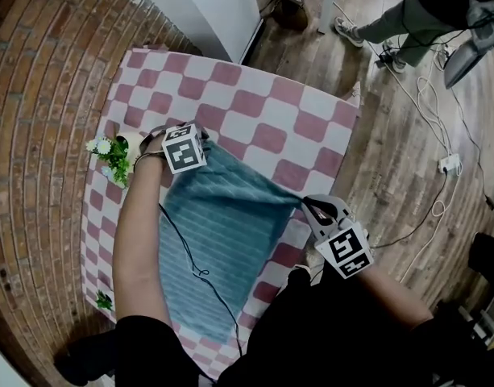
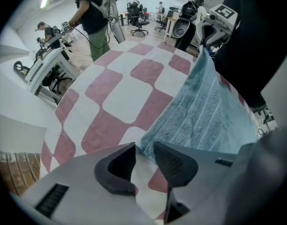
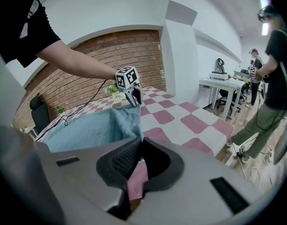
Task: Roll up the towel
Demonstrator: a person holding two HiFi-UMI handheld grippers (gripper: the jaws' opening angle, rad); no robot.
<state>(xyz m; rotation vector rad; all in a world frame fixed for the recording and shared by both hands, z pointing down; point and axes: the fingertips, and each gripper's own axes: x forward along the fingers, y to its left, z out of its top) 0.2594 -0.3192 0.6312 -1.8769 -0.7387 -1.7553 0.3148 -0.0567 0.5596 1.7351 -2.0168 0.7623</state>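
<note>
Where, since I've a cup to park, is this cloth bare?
The far part of the cloth, beyond the towel, is bare. Crowded: the left edge by the flowers, and the near end under towel and arms.

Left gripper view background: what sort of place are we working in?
Probably a shared lab or open-plan office: office chairs, a person standing nearby, a white desk with gear, and a power strip on the wood floor.
</note>
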